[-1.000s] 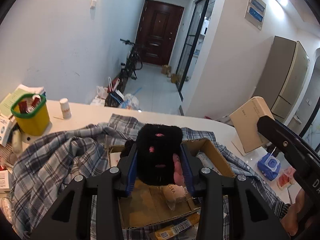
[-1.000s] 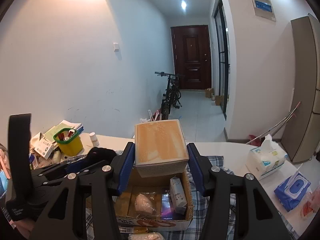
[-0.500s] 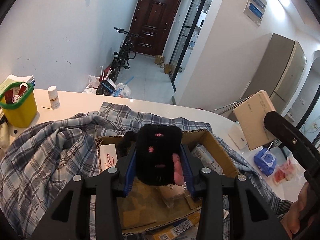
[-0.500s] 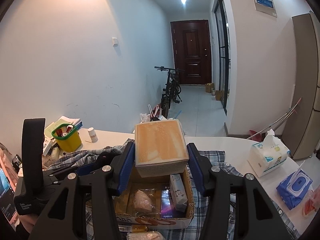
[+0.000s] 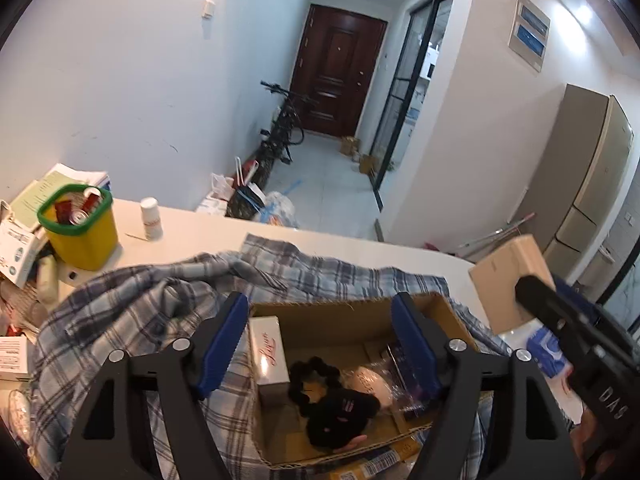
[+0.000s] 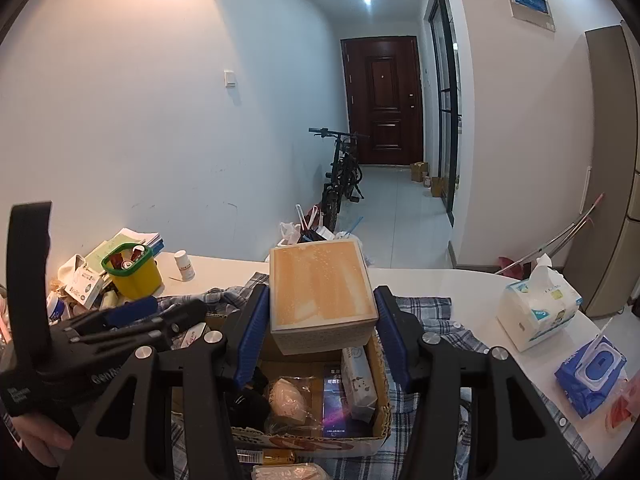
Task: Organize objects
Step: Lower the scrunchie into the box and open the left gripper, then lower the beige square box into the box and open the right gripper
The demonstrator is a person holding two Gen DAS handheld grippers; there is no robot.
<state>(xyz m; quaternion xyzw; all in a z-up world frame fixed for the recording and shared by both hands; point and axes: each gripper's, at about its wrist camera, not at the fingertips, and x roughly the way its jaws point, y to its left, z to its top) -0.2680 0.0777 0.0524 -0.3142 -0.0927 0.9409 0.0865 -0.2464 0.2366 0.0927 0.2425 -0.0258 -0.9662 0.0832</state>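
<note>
Now, from the left wrist view, the left gripper (image 5: 320, 340) stands with its blue-padded jaws spread wide and nothing between them; they have just been opening. Below them an open brown cardboard box (image 5: 320, 312) sits on a rumpled blue-and-white plaid cloth (image 5: 132, 312) that covers the white tabletop (image 5: 192, 228). On the box floor lies a black furry soft item with pink marks (image 5: 336, 412), clear of both pads, beside a white carton with red script (image 5: 268, 348) that stands along the box's left wall and a clear plastic packet (image 5: 372, 380). At the table's left edge a yellow tub with a green rim (image 5: 80, 228) stands near a small white bottle (image 5: 151, 218). At the far right the right gripper's black body is partly in view, with a tan box in front of it.

Seen from the right wrist view, the right gripper (image 6: 320, 328) is closed on a tan rectangular box with an orange-mottled top (image 6: 322, 292), held above the cardboard box's rear edge, its pads against the box's two sides. The left gripper's black frame reaches in from the left over the plaid cloth. To the right, on the bare tabletop, sit a white tissue pack (image 6: 536, 312) and a blue wet-wipe pack (image 6: 592, 376), well apart from the cardboard box.
</note>
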